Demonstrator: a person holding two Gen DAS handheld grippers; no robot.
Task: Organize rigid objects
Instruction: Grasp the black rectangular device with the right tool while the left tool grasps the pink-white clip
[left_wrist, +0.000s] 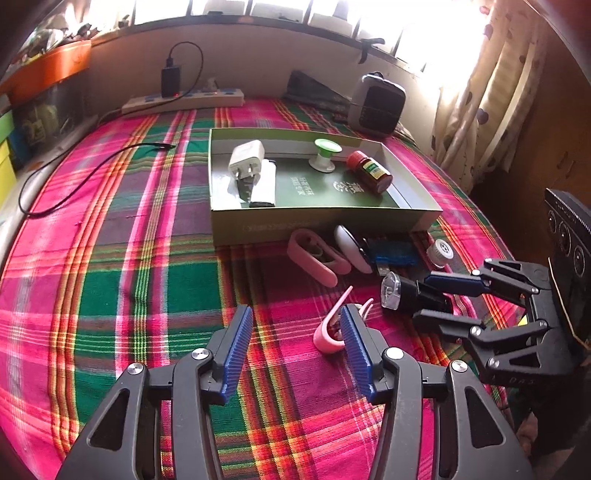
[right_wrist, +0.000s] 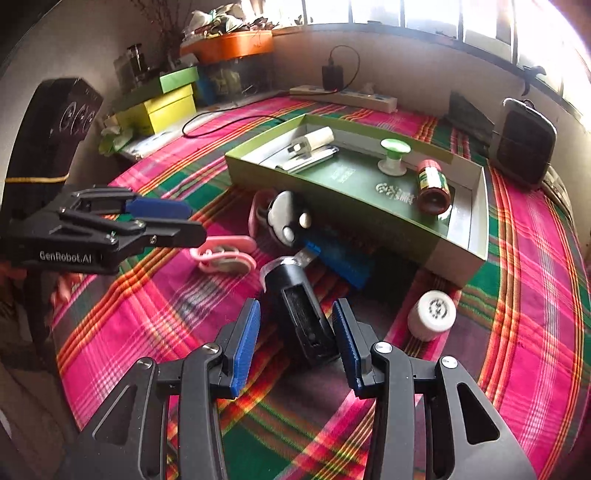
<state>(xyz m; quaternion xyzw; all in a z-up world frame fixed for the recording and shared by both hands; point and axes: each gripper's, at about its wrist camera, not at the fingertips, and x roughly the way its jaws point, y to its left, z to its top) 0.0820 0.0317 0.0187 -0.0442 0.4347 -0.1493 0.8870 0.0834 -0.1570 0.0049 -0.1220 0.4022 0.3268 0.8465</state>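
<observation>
Daylight pours in from the windows along the back wall, blown out to pure white glare at the upper right of both views, where the curtain washes out. The plaid bedspread is brightly and evenly lit, with a dark shadow beside the green box (deepest in the right wrist view). Fisheye distortion bends the edges, corners vignette to black, and fine detail is soft.

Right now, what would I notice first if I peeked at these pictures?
The bright pink and green checked cloth covers everything. In the middle sits a green box holding a red bottle and a white plug. Up close, the right tool straddles a black torch, open around it.
</observation>
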